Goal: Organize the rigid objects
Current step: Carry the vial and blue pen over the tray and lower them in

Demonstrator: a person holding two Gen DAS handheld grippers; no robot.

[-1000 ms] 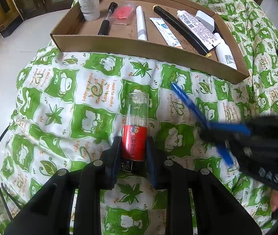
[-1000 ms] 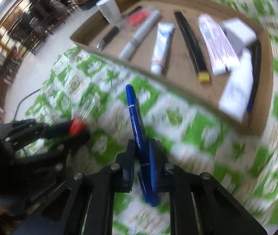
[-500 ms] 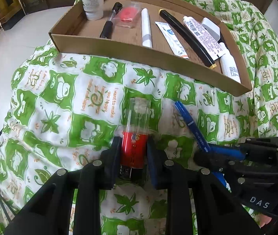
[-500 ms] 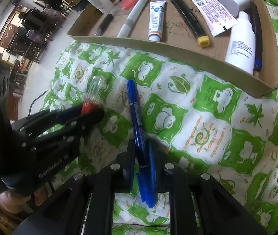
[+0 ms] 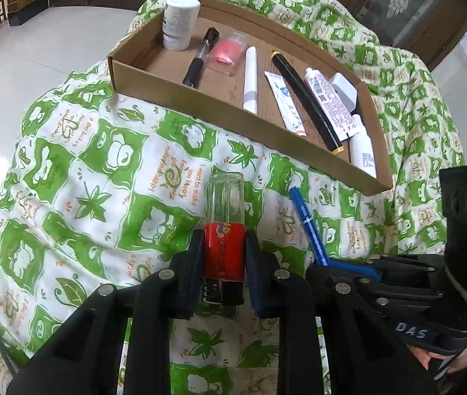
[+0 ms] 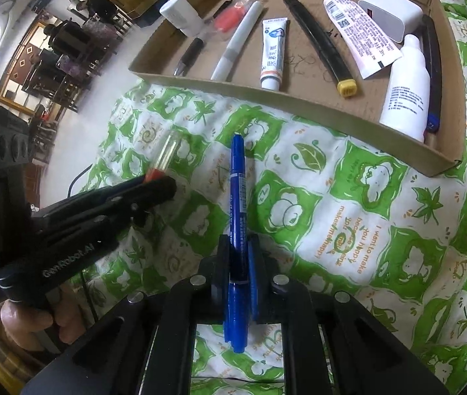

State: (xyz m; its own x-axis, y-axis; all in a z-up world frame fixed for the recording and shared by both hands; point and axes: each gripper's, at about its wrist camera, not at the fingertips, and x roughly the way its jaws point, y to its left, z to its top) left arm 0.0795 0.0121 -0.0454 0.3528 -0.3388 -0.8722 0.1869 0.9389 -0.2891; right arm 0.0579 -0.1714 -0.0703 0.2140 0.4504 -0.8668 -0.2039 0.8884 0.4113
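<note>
The left tongs are clenched on a small bottle with a red label and a clear cap, held low over the green-and-white cloth of the bench. The right tongs are clenched around the middle of a blue marker pen, whose tip points toward the cardboard tray.

The tray lies well ahead of both tongs. Inside are already a white jar, a black pen, a white pen, two tubes, a long black comb-like piece, a white charger and a white bottle, mostly side by side.

I think the carrying step is now in hand. To do it well, lift each thing above the near tray wall, keep it parallel to the others, and choose a free strip, perhaps at the left end near the jar. Lower it before releasing, so it does not roll.
</note>
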